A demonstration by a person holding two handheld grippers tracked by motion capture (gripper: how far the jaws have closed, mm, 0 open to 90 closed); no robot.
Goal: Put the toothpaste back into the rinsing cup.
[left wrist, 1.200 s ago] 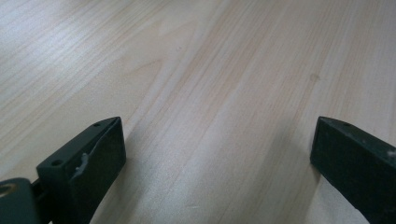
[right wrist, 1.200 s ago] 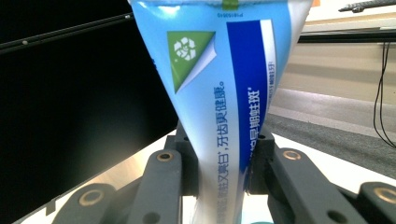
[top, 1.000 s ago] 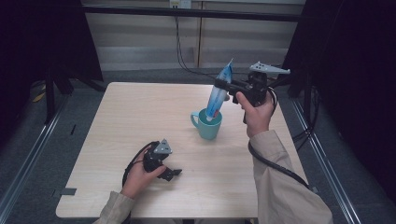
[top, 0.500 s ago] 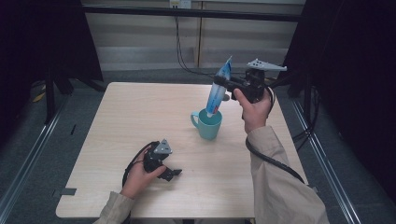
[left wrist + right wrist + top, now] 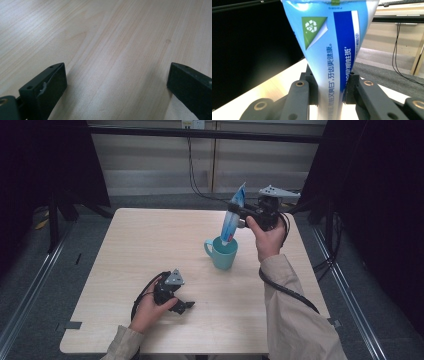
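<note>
Blue-and-white toothpaste tube (image 5: 233, 218) clamped between the jaws of the right gripper (image 5: 243, 213), tilted, its lower end inside the teal mug (image 5: 222, 253) near the middle of the pale wood surface (image 5: 130, 245). Right gripper view adds what the high view cannot resolve: a green triangular recycling mark, a dark blue band and Chinese print on the tube (image 5: 332, 50), with both jaws pressed against its narrow part. Left gripper (image 5: 181, 306) rests low on the surface at the near left, held in the left hand (image 5: 150, 305); left gripper view shows its jaws wide apart over bare wood (image 5: 112, 50). Compared with 1.0 s ago: tube stands slightly steeper, right gripper a little higher; left gripper unchanged.
</note>
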